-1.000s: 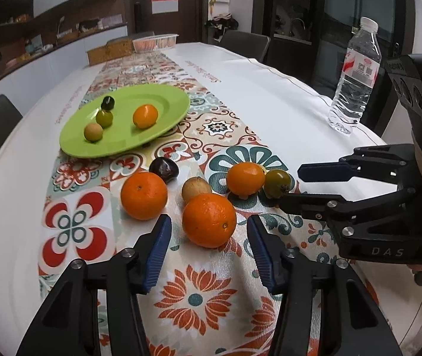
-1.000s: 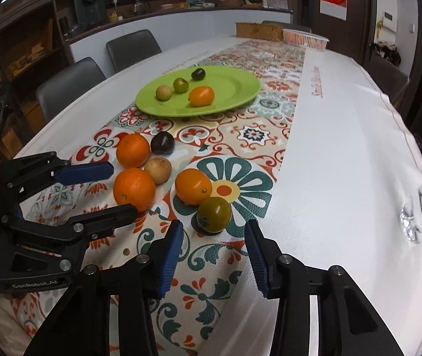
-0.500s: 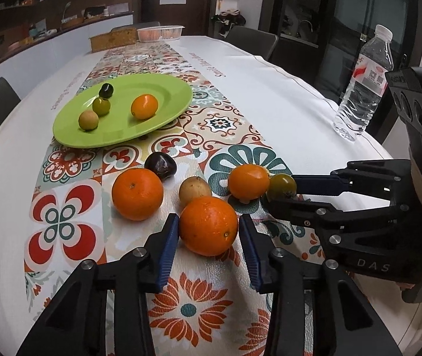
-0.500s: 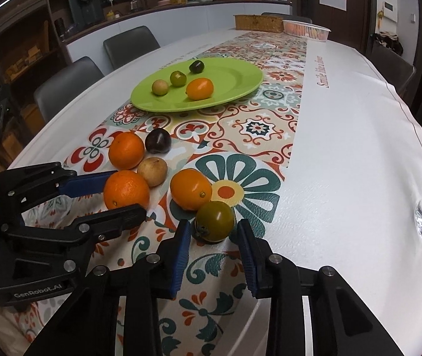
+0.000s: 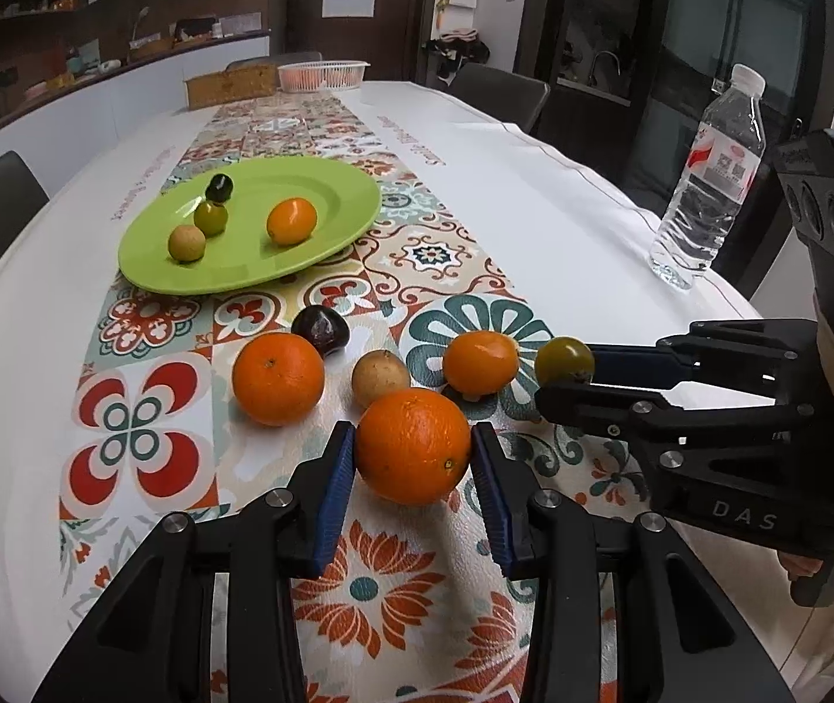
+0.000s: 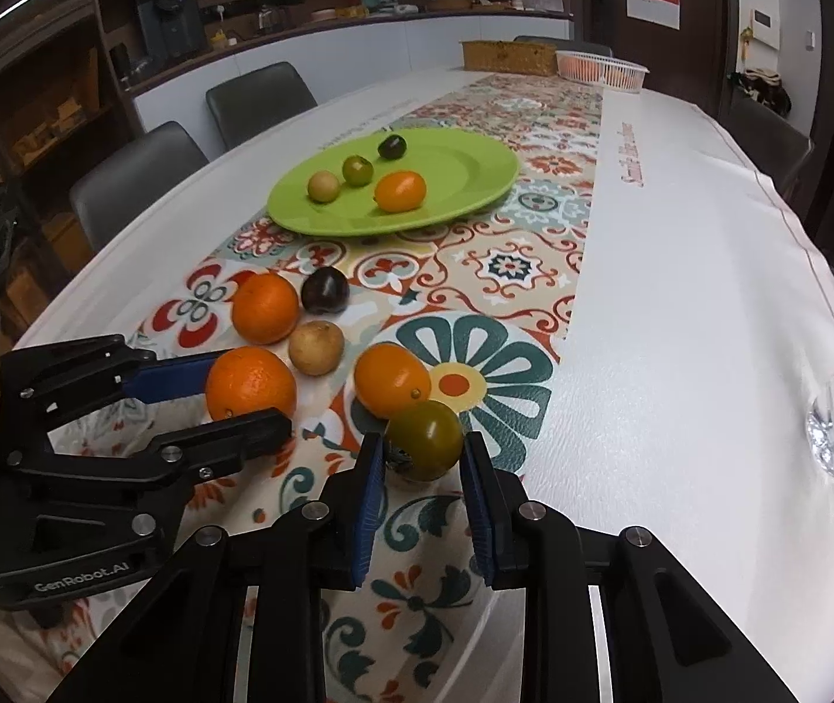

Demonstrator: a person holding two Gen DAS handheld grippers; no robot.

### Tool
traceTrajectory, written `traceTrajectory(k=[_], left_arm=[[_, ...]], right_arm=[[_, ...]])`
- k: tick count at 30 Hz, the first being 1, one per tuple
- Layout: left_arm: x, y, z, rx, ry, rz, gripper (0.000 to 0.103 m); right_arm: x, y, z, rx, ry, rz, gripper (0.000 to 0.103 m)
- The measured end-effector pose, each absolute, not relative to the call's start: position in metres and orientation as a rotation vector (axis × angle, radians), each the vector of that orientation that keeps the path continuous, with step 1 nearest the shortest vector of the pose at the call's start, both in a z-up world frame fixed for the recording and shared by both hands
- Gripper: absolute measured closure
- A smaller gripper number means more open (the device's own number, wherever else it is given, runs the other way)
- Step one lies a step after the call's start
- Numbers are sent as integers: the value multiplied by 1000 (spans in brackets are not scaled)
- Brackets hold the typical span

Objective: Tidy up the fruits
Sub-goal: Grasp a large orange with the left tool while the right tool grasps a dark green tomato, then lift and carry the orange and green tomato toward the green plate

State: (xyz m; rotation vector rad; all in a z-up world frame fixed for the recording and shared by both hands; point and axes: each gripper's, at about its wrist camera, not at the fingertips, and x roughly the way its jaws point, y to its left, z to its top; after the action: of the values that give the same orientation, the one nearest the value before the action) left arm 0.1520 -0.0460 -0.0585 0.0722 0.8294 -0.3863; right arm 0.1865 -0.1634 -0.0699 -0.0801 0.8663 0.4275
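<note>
Tilting downward, each hand-held gripper (image 5: 413,468) clamping fruit (image 5: 413,445)

Probably home dining room: table (image 5: 563,222), chairs (image 6: 259,99), shelves (image 6: 329,6)

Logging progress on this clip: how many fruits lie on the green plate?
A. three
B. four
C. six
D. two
B: the green plate holds four fruits: a dark fruit, a green fruit, a tan fruit and a small orange fruit.
</note>
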Motion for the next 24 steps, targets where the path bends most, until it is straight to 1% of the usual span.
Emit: traceTrajectory(k=[13, 24], left_arm=[[131, -33, -21, 53, 736, -342, 64], [138, -23, 10, 74, 639, -307, 64]], right_arm=[[168, -157, -33, -78, 772, 441, 75], [172, -145, -3, -97, 675, 452, 75]])
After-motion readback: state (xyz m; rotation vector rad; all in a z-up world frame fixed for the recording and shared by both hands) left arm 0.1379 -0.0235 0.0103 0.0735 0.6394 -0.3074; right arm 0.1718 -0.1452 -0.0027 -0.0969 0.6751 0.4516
